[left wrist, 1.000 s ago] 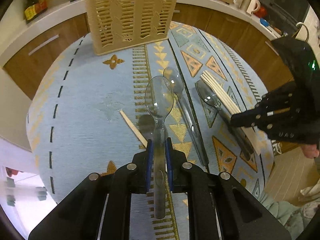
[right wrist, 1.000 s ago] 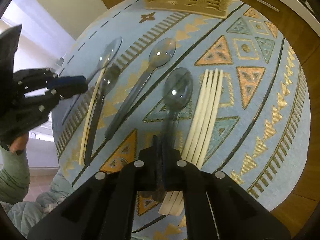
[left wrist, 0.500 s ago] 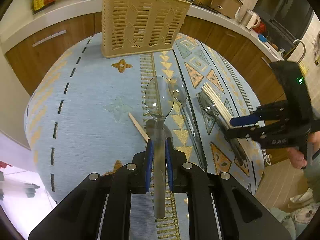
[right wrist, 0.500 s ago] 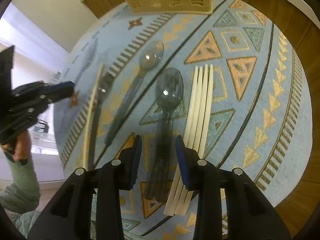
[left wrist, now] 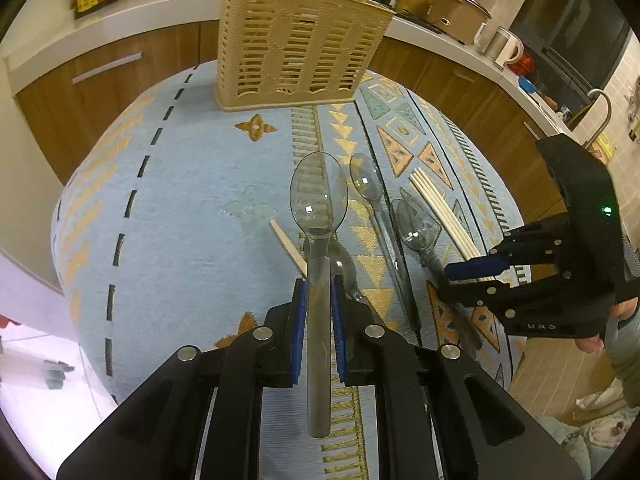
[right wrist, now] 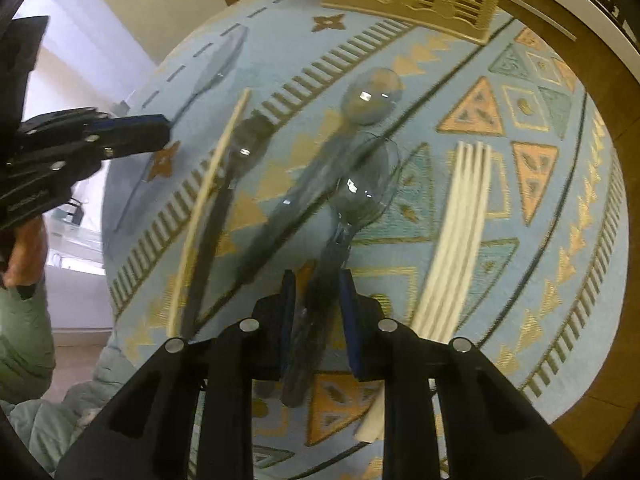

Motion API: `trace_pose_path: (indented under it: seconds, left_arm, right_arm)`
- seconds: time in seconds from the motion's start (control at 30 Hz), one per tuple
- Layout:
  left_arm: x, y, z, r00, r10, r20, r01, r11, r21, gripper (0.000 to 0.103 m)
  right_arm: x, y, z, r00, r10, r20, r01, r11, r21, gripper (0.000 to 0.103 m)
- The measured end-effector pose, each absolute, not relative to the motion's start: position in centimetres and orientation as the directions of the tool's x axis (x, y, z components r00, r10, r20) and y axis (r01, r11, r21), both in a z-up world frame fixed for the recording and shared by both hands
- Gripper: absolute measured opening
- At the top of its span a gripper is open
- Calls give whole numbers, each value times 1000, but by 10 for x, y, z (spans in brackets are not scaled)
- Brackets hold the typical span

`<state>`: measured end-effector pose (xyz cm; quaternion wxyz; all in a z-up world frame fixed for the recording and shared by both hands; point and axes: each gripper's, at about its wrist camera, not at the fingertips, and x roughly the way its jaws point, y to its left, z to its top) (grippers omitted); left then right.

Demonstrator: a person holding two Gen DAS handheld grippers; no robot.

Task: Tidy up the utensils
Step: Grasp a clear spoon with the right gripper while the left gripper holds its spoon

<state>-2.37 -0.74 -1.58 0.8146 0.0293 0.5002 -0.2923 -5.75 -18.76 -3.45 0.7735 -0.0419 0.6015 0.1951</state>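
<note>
Closing on second clear plastic spoon (right wrist: 362, 184), flat on patterned blue cloth (right wrist: 520, 280) beside white chopsticks (right wrist: 460, 236).
Right gripper (right wrist: 318, 320) jaws just narrowing, straddling handle, not yet pinching; centre before lifting. Left gripper (left wrist: 319, 300) clamps another clear spoon (left wrist: 319, 216); beige slotted basket (left wrist: 296, 56) beyond.

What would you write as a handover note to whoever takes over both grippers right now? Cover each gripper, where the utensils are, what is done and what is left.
Left gripper: shut on a clear spoon, held above the cloth.
Right gripper: jaws have just been closing around the second spoon by its handle; pads not yet pressing.
On the cloth: third spoon, fourth spoon, white chopsticks, loose chopstick.
Holder: far edge of the cloth, a few sticks already in.
Left: both spoons into the holder, then the rest.
</note>
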Motion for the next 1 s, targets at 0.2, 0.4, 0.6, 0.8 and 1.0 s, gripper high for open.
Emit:
trace_pose_path:
  seconds: [0.2, 0.4, 0.6, 0.8, 1.0]
  left_arm:
    - [-23, -5, -16, 333, -451, -828, 505, 827, -248, 11]
    - [-21, -5, -19, 327, -452, -830, 501, 828, -254, 11]
    - [-20, -4, -19, 330, -458, -826, 499, 827, -259, 11]
    - [-20, -5, -19, 326, -461, -825, 502, 824, -262, 11]
    - [-20, -3, -20, 325, -470, -821, 502, 821, -271, 11]
  right_arm:
    - [-56, -192, -33, 216, 210, -953, -339, 932, 128, 9]
    - [-45, -197, -31, 209, 279, -937, -284, 935, 215, 9]
    - [-37, -184, -35, 204, 233, -951, -290, 942, 168, 10]
    - [-32, -171, -37, 209, 193, -959, -295, 947, 126, 33]
    - [-34, -174, -35, 245, 166, -955, -283, 955, 93, 44]
